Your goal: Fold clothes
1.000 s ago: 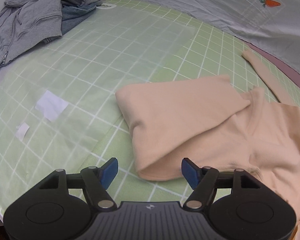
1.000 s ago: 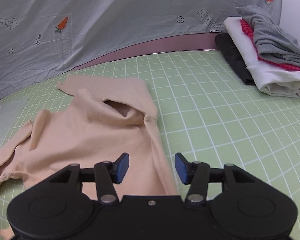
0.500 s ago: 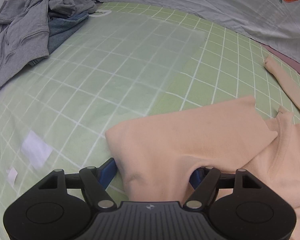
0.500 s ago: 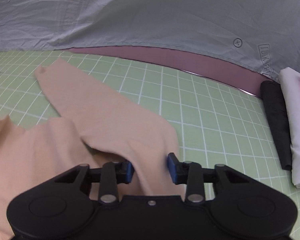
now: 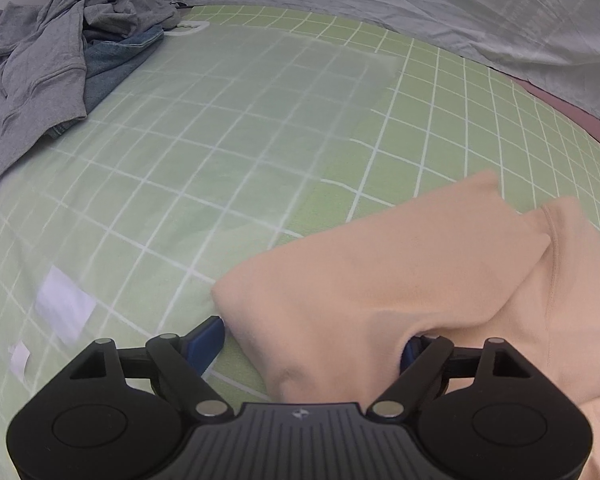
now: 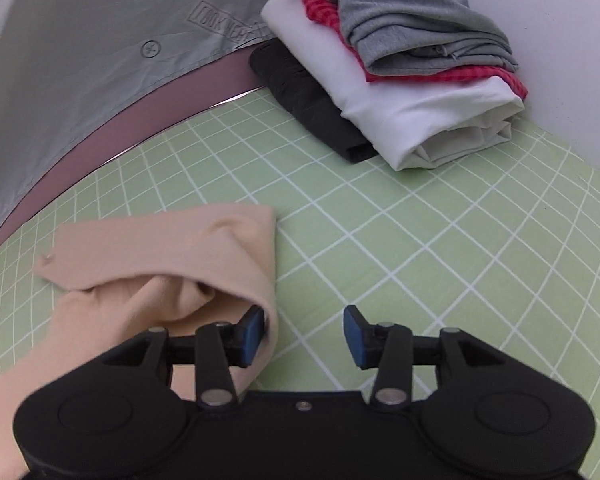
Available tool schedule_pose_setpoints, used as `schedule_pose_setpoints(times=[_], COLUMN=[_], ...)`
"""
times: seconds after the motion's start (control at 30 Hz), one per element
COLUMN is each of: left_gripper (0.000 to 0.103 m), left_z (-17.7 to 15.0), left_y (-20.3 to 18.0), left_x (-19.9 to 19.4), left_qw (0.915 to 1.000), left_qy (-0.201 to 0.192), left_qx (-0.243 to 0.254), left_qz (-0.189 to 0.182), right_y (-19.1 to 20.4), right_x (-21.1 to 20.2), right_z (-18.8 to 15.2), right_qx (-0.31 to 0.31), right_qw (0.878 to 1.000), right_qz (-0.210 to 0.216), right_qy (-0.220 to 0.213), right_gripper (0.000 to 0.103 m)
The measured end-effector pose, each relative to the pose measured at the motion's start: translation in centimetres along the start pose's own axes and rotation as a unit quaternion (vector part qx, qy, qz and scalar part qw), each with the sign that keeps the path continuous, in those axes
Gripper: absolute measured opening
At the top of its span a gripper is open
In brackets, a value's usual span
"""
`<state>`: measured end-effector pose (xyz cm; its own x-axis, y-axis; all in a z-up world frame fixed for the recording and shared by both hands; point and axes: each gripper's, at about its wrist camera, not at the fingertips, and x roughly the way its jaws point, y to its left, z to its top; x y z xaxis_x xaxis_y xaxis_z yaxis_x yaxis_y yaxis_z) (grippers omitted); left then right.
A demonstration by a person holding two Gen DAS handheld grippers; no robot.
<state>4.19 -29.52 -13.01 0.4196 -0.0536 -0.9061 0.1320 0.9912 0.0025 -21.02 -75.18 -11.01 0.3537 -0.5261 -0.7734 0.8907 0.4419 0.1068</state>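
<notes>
A peach long-sleeved top [image 5: 400, 272] lies on the green grid mat [image 5: 240, 128]. In the left wrist view my left gripper [image 5: 312, 344] is open, with a fold of the top lying between its blue pads; the right pad is mostly hidden by cloth. In the right wrist view the top [image 6: 164, 256] lies to the left, one sleeve folded over. My right gripper [image 6: 304, 332] is open, its left pad touching the edge of the cloth, with bare mat between the pads.
A pile of grey and blue clothes [image 5: 48, 60] lies at the far left of the mat. A stack of folded clothes [image 6: 400, 80] stands at the far right by the wall. A grey sheet [image 6: 80, 60] with prints hangs behind. White paper scraps [image 5: 64, 308] lie near the left gripper.
The left gripper has moved forward over the folded top, cloth now between its pads. The right gripper has opened, let go of the sleeve and swung right toward the folded stack.
</notes>
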Motion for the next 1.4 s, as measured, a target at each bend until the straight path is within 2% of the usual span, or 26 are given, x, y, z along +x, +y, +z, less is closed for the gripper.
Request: schedule_pose_setpoints(times=[0.07,0.13,0.17,0.27,0.3,0.33,0.5,0.6,0.7,0.83,0.87,0.93,0.97,1.03,1.07,1.23,1.33,1.37,1.4], left_gripper=[0.062,0.026,0.021,0.016,0.016,0.015,0.015,0.015,0.015,0.022,0.025,0.038,0.041,0.057,0.061,0.070,0.070,0.070,0.070], left_z=[0.1,0.5,0.9,2.0,2.6,3.3,8.2,11.6,14.7,16.3,15.9,14.4,13.2,10.5,9.1,1.7,-2.0,-3.3,-4.4], left_y=[-0.3,-0.7,-0.9,-1.0,-0.8,-0.6,0.9,0.9,1.5,1.6,1.5,1.0,0.7,0.4,0.2,-0.7,-0.8,-0.8,-0.8], left_x=[-0.3,-0.4,-0.4,0.0,0.3,0.7,2.7,3.8,4.7,3.8,3.3,2.1,1.4,-0.1,-0.9,-3.8,-5.1,-5.5,-6.0], left_qw=[0.9999,0.9994,0.9992,0.9990,0.9989,0.9989,0.9983,0.9967,0.9956,0.9942,0.9940,0.9940,0.9942,0.9947,0.9949,0.9967,0.9977,0.9978,0.9977], left_qy=[-0.010,-0.014,-0.012,-0.018,-0.021,-0.024,-0.045,-0.073,-0.093,-0.108,-0.109,-0.109,-0.107,-0.100,-0.095,-0.065,-0.039,-0.031,-0.026], left_qx=[0.010,0.019,0.021,0.033,0.033,0.032,0.024,0.035,0.012,-0.003,-0.005,-0.004,-0.004,-0.012,-0.015,-0.009,-0.001,0.003,0.008], left_qz=[-0.008,-0.024,-0.031,-0.025,-0.025,-0.025,-0.028,-0.003,0.004,0.002,0.001,-0.004,-0.010,-0.023,-0.030,-0.048,-0.055,-0.058,-0.062], right_y=[1.3,2.8,3.5,6.2,7.1,7.8,11.7,14.0,15.7,17.9,18.2,18.3,18.2,17.6,17.3,16.0,15.3,15.0,14.8], right_x=[0.2,0.6,0.8,1.3,1.6,2.0,3.9,5.4,6.9,6.9,6.2,4.4,3.3,0.8,-0.3,-4.1,-5.2,-5.3,-5.4], right_z=[-0.6,-1.1,-1.3,-1.2,-1.1,-0.8,0.5,1.0,2.0,2.8,2.7,2.1,1.5,0.0,-0.9,-5.7,-8.4,-9.0,-9.6], right_qx=[-0.010,-0.027,-0.035,-0.066,-0.079,-0.080,-0.106,-0.126,-0.120,-0.137,-0.146,-0.162,-0.166,-0.171,-0.174,-0.202,-0.220,-0.225,-0.230], right_qw=[0.999,0.998,0.997,0.995,0.994,0.994,0.989,0.986,0.985,0.982,0.981,0.979,0.979,0.978,0.977,0.966,0.959,0.957,0.956], right_qz=[0.032,0.049,0.055,0.064,0.067,0.074,0.094,0.107,0.121,0.130,0.129,0.123,0.121,0.121,0.125,0.161,0.172,0.173,0.174], right_qy=[0.015,0.026,0.029,0.029,0.029,0.030,0.027,0.022,0.023,0.025,0.019,0.004,-0.005,-0.018,-0.018,0.016,0.047,0.053,0.060], right_gripper=[0.046,0.037,0.028,0.023,0.014,0.010,0.008,0.008,0.008,0.009,0.014,0.030,0.038,0.043,0.046,0.048,0.048,0.047,0.040])
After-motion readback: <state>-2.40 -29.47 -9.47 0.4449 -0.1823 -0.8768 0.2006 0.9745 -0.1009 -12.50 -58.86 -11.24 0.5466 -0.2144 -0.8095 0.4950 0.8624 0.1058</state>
